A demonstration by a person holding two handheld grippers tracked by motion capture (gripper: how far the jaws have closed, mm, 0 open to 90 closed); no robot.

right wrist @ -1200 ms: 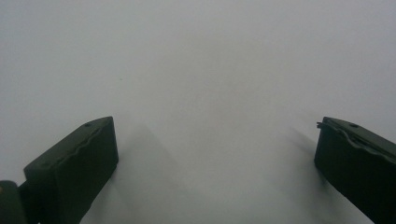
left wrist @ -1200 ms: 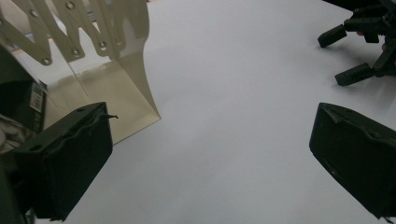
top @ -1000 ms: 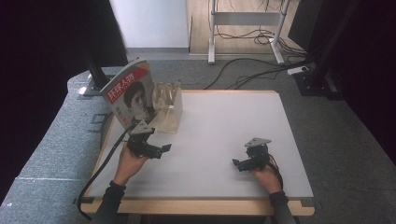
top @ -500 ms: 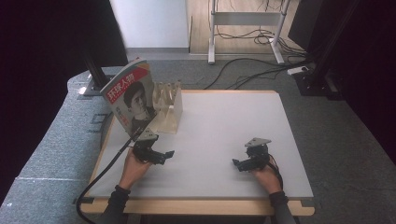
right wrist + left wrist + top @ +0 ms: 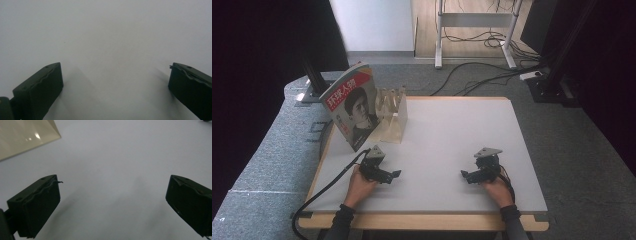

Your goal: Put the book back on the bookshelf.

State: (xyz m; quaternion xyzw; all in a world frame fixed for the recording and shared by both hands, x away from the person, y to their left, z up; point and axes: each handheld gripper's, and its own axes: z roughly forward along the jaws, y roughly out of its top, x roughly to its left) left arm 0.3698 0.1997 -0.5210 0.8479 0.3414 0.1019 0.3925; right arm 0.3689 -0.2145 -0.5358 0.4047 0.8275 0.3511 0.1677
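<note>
A magazine (image 5: 352, 107) with a portrait cover leans upright against a clear plastic rack (image 5: 393, 118) at the table's back left. My left gripper (image 5: 393, 175) rests low on the white table, in front of the magazine, jaws pointing right. In the left gripper view its jaws (image 5: 112, 205) stand wide apart with nothing between them, and the rack's corner (image 5: 25, 137) shows at top left. My right gripper (image 5: 465, 175) lies at the front right, jaws pointing left. Its jaws (image 5: 115, 90) are spread wide over bare table.
The white table (image 5: 452, 130) has a wooden front edge (image 5: 422, 222). A black cable (image 5: 319, 192) trails from the left gripper off the front left corner. Beyond the table, cables and a metal stand (image 5: 477, 25) sit on the floor.
My left gripper has drawn back from the magazine toward the table's front and now rests lower. The right gripper has not moved.
</note>
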